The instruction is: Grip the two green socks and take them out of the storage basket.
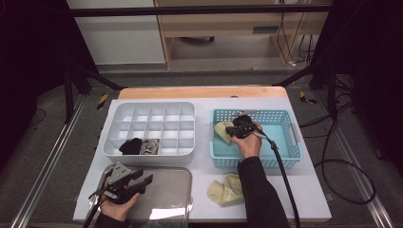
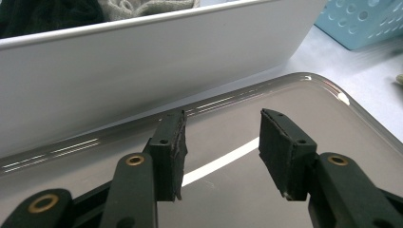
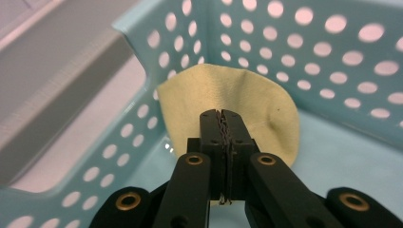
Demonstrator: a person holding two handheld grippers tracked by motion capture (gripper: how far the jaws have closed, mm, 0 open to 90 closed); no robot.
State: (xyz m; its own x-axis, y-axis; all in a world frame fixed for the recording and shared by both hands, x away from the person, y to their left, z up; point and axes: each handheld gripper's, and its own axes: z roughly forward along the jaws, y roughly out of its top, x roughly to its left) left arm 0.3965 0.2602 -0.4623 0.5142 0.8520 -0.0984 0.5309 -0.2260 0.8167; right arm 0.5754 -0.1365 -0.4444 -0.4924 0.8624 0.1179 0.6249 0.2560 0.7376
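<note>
High view: right gripper [image 1: 236, 131] reaches into the blue basket [image 1: 291, 156], at a pale yellow sock [image 1: 222, 130] lying in its left corner; a second yellow sock [image 1: 225, 189] lies on the table [image 1: 304, 190]; left gripper [image 1: 135, 183] hovers over the clear lid [image 1: 168, 192].
Left gripper view: jaws spread, nothing between them, just beside the white divider tray [image 2: 142, 61].
Right gripper view: jaws pressed together, pinching a thin fold of sock against the basket corner.
Risk: the shallow bite may slip on lifting, or the fabric may snag the perforated wall.
Risk: the sock could drag the light basket along.
</note>
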